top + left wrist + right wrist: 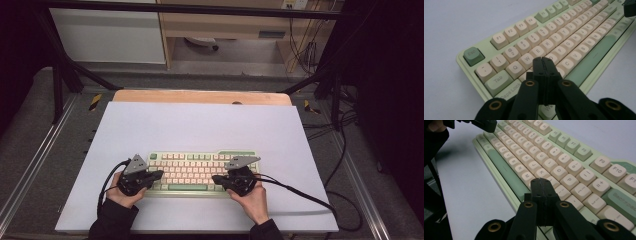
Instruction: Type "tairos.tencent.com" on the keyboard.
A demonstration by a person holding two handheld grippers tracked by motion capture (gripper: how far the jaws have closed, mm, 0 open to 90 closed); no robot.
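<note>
Both forearms come in low and side by side, dark sleeves at the wrists. The left hand (121,196) holds the left gripper (159,174) pointing inward, its jaws pressed flat together. The right hand (253,199) holds the right gripper (215,178) pointing back toward it, jaws likewise closed, tips well apart from the other's.

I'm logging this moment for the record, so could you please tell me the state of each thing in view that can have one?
Left gripper: jaws shut, empty, tips over the keyboard's left letter keys.
Right gripper: jaws shut, empty, tips over the right letter keys.
Keyboard: lying flat on the white sheet, keys up, near the person's edge.
White sheet: spread flat over the table.
</note>
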